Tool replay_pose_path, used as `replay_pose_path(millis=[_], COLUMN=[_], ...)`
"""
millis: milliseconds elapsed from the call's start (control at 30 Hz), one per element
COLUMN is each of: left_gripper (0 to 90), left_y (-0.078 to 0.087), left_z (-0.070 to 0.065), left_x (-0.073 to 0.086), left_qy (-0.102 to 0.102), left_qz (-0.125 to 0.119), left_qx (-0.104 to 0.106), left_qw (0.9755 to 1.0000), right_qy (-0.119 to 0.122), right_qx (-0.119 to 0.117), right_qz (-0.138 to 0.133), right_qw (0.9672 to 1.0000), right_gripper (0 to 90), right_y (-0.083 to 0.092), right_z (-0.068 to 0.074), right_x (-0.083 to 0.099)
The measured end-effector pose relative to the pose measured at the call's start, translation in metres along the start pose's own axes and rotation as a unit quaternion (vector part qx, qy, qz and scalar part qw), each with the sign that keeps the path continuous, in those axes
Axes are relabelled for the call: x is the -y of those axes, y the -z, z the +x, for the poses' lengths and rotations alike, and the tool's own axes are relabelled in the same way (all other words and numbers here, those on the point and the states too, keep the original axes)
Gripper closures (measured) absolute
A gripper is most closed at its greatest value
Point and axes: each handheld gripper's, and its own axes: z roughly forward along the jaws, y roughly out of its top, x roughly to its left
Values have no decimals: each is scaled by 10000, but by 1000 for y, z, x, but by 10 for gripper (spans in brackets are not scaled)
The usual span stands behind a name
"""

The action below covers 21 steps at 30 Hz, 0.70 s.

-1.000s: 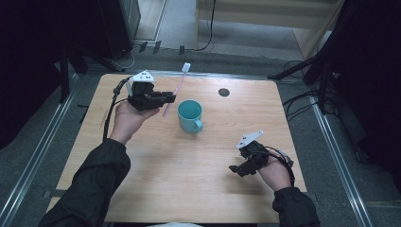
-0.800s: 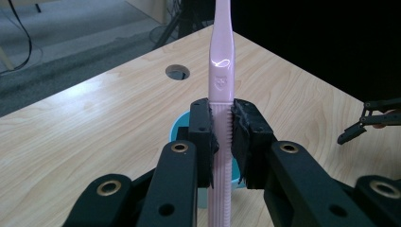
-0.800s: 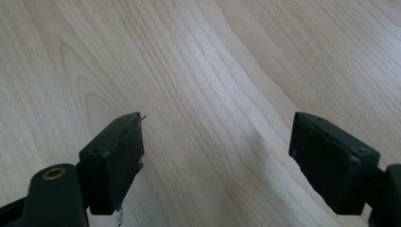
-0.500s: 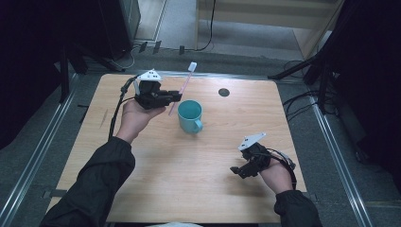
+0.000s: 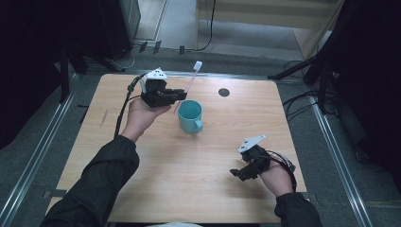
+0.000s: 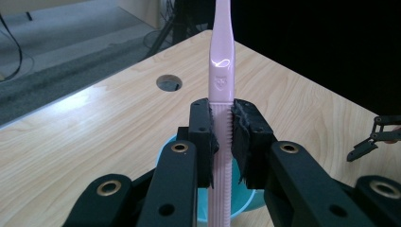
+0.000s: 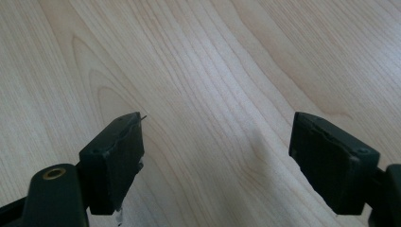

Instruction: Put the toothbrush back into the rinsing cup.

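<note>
— While you have the toothbrush (image 6: 222,71) up like that, what does it ask of you?

— Very little weight, I'd judge. It is a thin pink plastic stick, stiff along its length but likely to flex a touch if you lever it. The smooth neck looks slippery; the ribbed stretch of the handle does not.

— Where is your hold?

— Your left gripper (image 6: 222,137) is pressed together on that ribbed part, one pad on each side, well down the handle. That seems the right place: the ridges bite into the pads, so it should not slide or twist.

— Where is it over the tabletop (image 5: 189,179)?

— Lifted clear of it, just beside and above the teal cup (image 5: 190,116). In the left gripper view the lower end of the handle hangs over the cup's mouth; whether it has passed the rim I cannot tell.

— Which way does it point?

— Its long axis runs steeply, bristle head (image 5: 197,65) up and leaning towards the far edge, handle end down at the cup.

— And your other hand?

— Your right gripper (image 5: 246,171) rests near the tabletop's near right corner, well apart from the cup, its jaws spread wide with bare wood between them.
</note>
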Motion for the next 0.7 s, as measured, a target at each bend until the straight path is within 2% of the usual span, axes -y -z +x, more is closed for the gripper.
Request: replay_pose_path(millis=[100, 233, 500, 700], left_gripper=[783, 783, 783, 783], left_y=[-4, -11, -22, -32], left_z=[-1, -2, 0, 2], left_x=[-2, -5, -6, -3], left_qy=[-60, -82, -25, -57], left_qz=[75, 35, -36, 64], left_qx=[9, 64, 54, 35], left_qw=[10000, 9999, 10000, 10000], right_qy=[4, 0, -89, -127], right_qx=[-1, 21, 43, 68], right_qz=[-6, -10, 3, 15], right_qw=[10000, 10000, 10000, 9999], right_gripper=[190, 190, 191, 190], right_y=[0, 1, 4, 5], right_z=[1, 1, 1, 1], right_x=[1, 3, 9, 11])
